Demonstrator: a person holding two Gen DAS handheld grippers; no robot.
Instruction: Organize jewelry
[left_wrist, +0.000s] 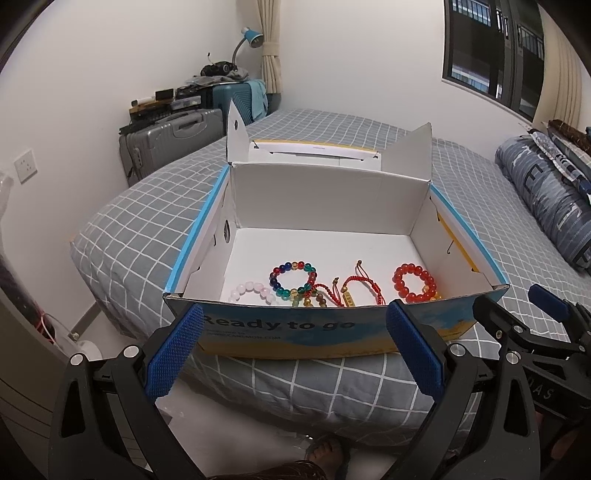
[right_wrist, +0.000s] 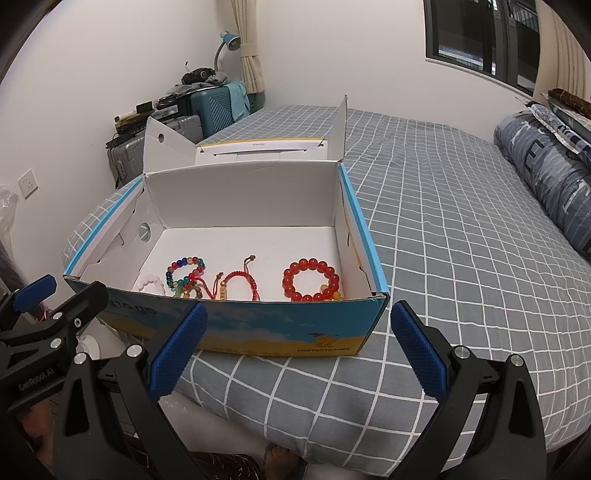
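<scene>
Inside cardboard box (left_wrist: 325, 206): round glossy bead bracelets (left_wrist: 413, 282), knotted cord (left_wrist: 360, 286).

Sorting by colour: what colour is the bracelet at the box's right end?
Red, the bracelet shows best in the right wrist view.

Bed (right_wrist: 443, 229): covered by a grey sheet with a white grid, filling the room's middle.
Box (right_wrist: 258, 328): open cardboard shoebox standing on the bed at its near edge, lid flaps raised.
Rolled quilt (right_wrist: 550, 173): blue-grey bundle lying on the bed, well apart from the box, to its far right.
</scene>
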